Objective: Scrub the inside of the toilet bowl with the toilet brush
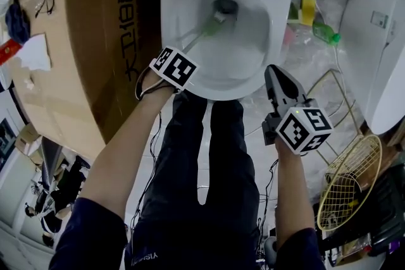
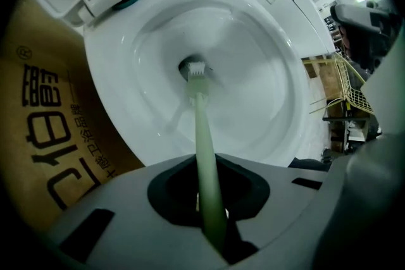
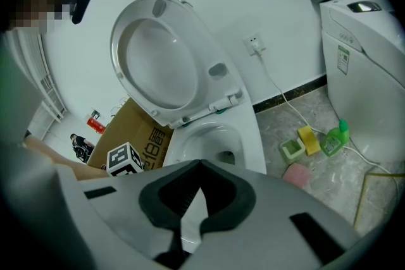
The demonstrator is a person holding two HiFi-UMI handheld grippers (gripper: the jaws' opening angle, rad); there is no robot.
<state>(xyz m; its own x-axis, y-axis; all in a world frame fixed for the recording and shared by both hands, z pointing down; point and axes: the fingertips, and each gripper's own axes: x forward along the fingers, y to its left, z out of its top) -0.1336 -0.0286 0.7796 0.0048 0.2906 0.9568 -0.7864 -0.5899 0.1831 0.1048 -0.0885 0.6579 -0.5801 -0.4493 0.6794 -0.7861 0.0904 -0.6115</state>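
The white toilet bowl (image 1: 256, 66) is open below me, its seat and lid (image 3: 161, 63) raised. A pale green toilet brush (image 1: 214, 21) reaches into it, the head down by the drain (image 2: 195, 69). My left gripper (image 1: 188, 50) hangs over the bowl's near left rim, shut on the brush handle (image 2: 205, 161), which runs straight out between its jaws. My right gripper (image 1: 273, 69) hovers beside the bowl's near right rim. It is shut with nothing in it; in the right gripper view (image 3: 201, 164) its jaws point at the bowl (image 3: 209, 139).
A big cardboard box (image 1: 82, 41) stands against the toilet's left side. On the floor to the right lie a yellow sponge (image 1: 307, 8), a green bottle (image 1: 326, 33) and a cable. A second white toilet (image 1: 380, 54) and a gold wire basket (image 1: 348, 183) are further right.
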